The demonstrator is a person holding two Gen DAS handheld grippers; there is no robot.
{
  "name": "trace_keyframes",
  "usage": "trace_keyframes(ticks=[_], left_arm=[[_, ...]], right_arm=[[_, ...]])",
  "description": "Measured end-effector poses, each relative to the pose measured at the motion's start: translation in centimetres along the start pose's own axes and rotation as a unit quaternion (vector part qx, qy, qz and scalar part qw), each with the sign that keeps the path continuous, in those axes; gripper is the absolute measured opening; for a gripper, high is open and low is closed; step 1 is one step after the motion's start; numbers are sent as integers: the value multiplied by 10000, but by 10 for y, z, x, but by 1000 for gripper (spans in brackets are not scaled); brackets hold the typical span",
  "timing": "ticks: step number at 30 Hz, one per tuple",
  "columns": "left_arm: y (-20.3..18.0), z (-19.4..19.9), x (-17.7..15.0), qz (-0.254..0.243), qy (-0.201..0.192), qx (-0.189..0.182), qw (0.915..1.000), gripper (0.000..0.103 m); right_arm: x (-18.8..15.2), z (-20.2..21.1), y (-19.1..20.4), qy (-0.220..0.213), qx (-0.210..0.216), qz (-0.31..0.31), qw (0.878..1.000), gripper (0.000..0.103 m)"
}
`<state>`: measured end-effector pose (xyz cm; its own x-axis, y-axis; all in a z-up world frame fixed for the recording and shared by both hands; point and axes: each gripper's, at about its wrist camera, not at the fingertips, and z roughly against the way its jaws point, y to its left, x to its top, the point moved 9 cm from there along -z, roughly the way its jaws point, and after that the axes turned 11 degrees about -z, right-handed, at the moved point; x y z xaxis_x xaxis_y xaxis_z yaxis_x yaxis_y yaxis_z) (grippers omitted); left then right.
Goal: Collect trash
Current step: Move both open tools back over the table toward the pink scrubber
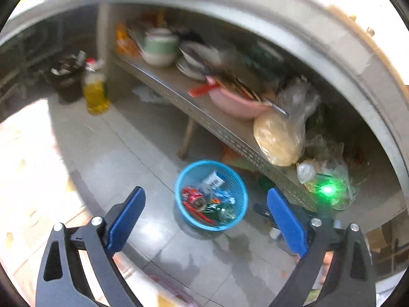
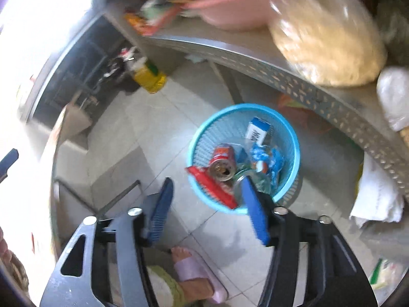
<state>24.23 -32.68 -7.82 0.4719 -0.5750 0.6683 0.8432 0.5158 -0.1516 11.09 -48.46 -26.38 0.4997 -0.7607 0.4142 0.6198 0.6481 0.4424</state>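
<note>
A blue mesh basket (image 1: 231,174) (image 2: 209,133) stands on the tiled floor below a metal shelf. Inside it lie a red drink can (image 1: 195,197) (image 2: 223,161), a white and blue carton (image 1: 213,181) (image 2: 258,130), a blue wrapper (image 2: 268,158), a red flat packet (image 2: 212,189) and a green bottle (image 1: 225,211). My left gripper (image 1: 207,194) hangs high above the basket, open wide, nothing between its blue pads. My right gripper (image 2: 208,183) is also above the basket's near rim, open and empty.
The perforated metal shelf (image 1: 204,117) (image 2: 294,76) carries a pink basin (image 1: 235,102), bowls, and a bag of beige grains (image 1: 277,140) (image 2: 327,41). A yellow oil bottle (image 1: 94,94) (image 2: 150,76) and a dark bin (image 1: 66,79) stand on the floor. A person's slippered foot (image 2: 194,273) is below my right gripper.
</note>
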Motion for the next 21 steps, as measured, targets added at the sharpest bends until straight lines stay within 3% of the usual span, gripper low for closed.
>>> trace_keyframes(ticks=[5, 10, 14, 21], left_arm=[[18, 62, -45, -144, -380, 554, 9976, 95], [47, 105, -97, 518, -347, 813, 9947, 95], [68, 143, -129, 633, -500, 1410, 9867, 95], [107, 205, -189, 1020, -634, 2404, 9632, 95]], right_arm=[[-21, 41, 65, -241, 220, 790, 9963, 78], [-37, 66, 132, -435, 482, 1427, 9876, 90], [-52, 75, 175, -635, 421, 1976, 9773, 95], [-89, 62, 235, -648, 282, 2721, 9597, 95]])
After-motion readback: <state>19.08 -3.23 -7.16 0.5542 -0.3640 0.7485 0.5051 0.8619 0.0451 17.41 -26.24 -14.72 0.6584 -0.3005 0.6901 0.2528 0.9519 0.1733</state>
